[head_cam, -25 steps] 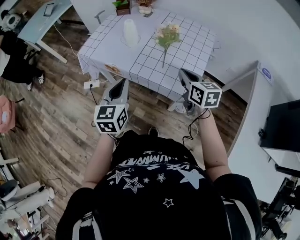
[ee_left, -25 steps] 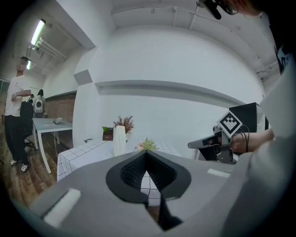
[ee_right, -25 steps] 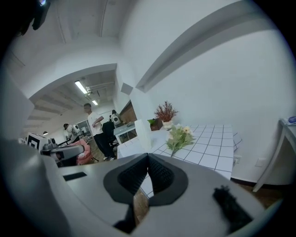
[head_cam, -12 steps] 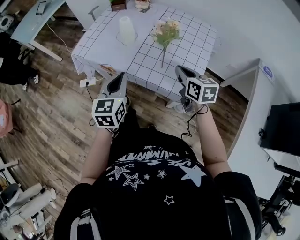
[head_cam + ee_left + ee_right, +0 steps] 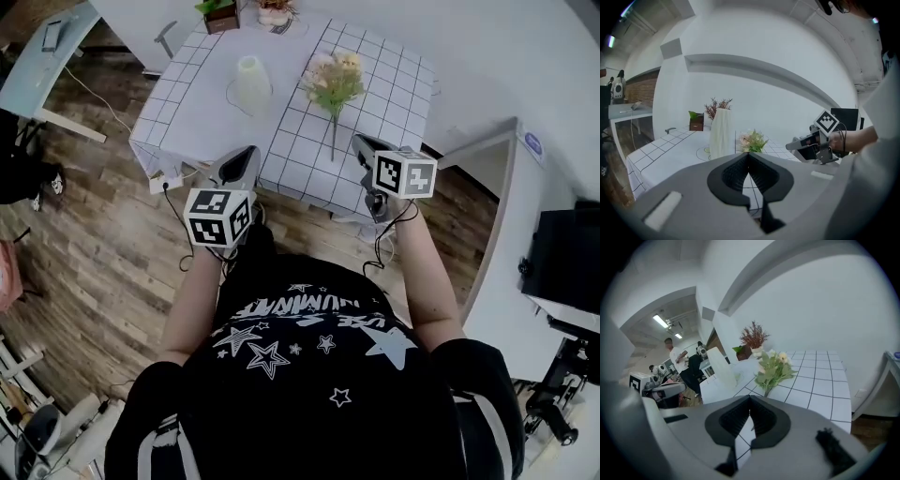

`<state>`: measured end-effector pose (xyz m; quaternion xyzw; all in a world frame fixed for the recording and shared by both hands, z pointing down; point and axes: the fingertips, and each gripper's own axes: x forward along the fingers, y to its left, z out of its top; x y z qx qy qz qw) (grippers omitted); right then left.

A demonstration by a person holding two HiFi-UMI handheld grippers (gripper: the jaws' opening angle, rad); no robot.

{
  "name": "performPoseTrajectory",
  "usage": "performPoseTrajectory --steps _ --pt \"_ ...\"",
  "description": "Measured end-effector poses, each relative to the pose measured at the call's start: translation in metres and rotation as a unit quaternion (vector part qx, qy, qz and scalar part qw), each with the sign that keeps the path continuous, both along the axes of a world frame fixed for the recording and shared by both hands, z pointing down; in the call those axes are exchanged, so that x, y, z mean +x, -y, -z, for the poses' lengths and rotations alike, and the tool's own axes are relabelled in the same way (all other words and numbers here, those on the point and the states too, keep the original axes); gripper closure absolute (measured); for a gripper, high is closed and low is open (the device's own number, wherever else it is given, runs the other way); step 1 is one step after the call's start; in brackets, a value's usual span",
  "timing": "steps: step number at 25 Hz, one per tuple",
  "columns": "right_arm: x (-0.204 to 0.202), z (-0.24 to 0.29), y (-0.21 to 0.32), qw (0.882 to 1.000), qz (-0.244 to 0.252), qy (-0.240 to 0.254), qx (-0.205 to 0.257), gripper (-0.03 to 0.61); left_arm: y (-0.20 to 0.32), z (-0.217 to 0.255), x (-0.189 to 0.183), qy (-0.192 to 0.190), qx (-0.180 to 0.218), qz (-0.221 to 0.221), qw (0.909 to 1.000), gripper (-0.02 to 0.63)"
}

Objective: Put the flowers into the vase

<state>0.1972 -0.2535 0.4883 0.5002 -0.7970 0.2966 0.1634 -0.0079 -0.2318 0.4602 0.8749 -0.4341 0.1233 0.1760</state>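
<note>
A bunch of pale flowers with green leaves lies flat on the white checked table, its stem toward me. A tall white ribbed vase stands upright to its left. My left gripper hovers at the table's near edge, below the vase, shut and empty. My right gripper hangs near the edge just right of the stem end, also shut and empty. The vase and flowers show ahead in the left gripper view. In the right gripper view the flowers lie just ahead, the vase to their left.
A dark planter box and a pot of reddish dried sprigs stand at the table's far edge. A white cabinet stands to the right, and a grey desk at far left. People stand by workbenches beyond the table.
Both grippers have moved forward and down toward the table's near edge, and the table now sits closer. The flowers and vase lie as before. Both jaws stayed shut.
</note>
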Motion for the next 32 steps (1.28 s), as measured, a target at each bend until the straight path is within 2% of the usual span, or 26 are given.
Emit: performPoseTrajectory --steps 2,3,4,8,14,19,21,23,32 --pt "0.002 -0.013 0.014 0.999 -0.01 -0.003 -0.034 0.569 0.019 -0.005 -0.004 -0.002 -0.012 -0.01 0.9999 0.585" --pt "0.004 -0.019 0.02 0.999 -0.013 -0.008 -0.049 0.569 0.028 -0.008 -0.006 -0.004 -0.019 -0.015 0.9997 0.546" --pt "0.005 -0.024 0.026 0.998 -0.016 -0.013 -0.063 0.568 0.036 -0.011 -0.007 -0.005 -0.026 -0.02 0.9995 0.533" --pt "0.004 -0.037 0.049 0.995 -0.03 -0.013 -0.096 0.568 0.069 -0.019 -0.011 -0.002 -0.04 -0.037 0.9985 0.502" --pt "0.0 -0.046 0.066 0.993 -0.046 -0.008 -0.108 0.568 0.097 -0.041 -0.009 0.02 -0.053 -0.078 0.9954 0.303" --pt "0.002 -0.053 0.071 0.99 -0.059 0.0 -0.13 0.566 0.12 -0.046 -0.001 0.025 -0.037 -0.101 0.9939 0.145" --pt "0.002 -0.057 0.068 0.988 -0.063 0.007 -0.143 0.553 0.126 -0.048 0.006 0.033 -0.035 -0.119 0.9917 0.13" --pt "-0.001 -0.063 0.07 0.986 -0.062 0.01 -0.157 0.495 0.133 -0.05 0.011 0.032 -0.042 -0.129 0.9902 0.13" --pt "0.003 -0.088 0.08 0.974 -0.092 0.004 -0.205 0.465 0.154 -0.05 0.019 0.041 -0.024 -0.153 0.987 0.137"
